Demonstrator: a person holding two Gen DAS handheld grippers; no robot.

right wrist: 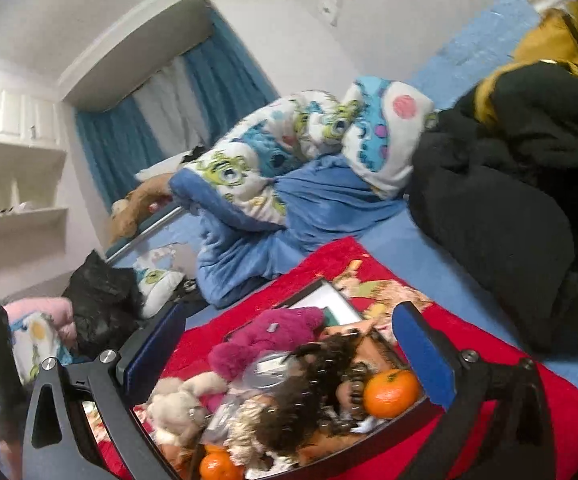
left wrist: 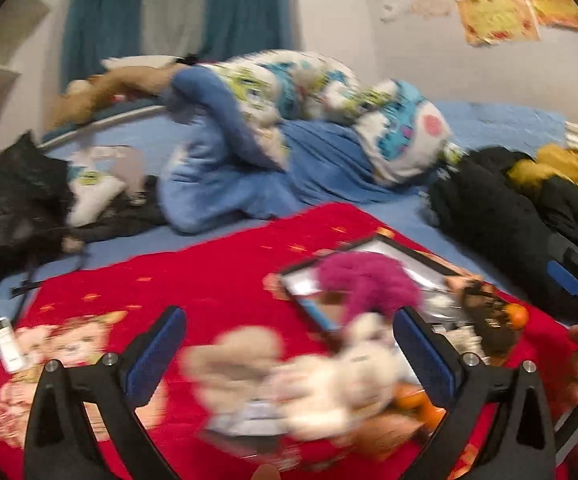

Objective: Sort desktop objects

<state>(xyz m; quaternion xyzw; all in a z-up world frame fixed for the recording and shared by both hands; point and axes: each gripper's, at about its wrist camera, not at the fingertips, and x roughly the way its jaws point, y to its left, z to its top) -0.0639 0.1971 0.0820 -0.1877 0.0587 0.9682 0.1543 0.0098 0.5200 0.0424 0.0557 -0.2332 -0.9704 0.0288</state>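
With both the left tool (left wrist: 289,344) and right tool (right wrist: 289,344) spread wide and empty, sorting appears nearly complete: magenta plush toy (right wrist: 265,336), beige plush toy (right wrist: 181,404) and orange mandarin (right wrist: 391,394) lie in the black-rimmed rectangular tray (right wrist: 389,436); the small white bottle (left wrist: 7,344) remains outside on the red blanket (left wrist: 209,280).

Tray (right wrist: 373,446), dark-rimmed: one. Oranges: two in the right wrist view, one (right wrist: 391,393) at the tray's right side, one (right wrist: 219,467) at its near edge. Plush toys: one magenta (right wrist: 265,340), one cream (right wrist: 181,404). Dark curly item studded with metal beads (right wrist: 321,364): one (kind unclear). Red printed cloth (right wrist: 529,412): one. Small white bottle (left wrist: 7,344): one. Patterned quilt (right wrist: 289,152): one. Black plastic bag (right wrist: 101,300): one. Claws: two, left (left wrist: 289,344) and right (right wrist: 289,344).
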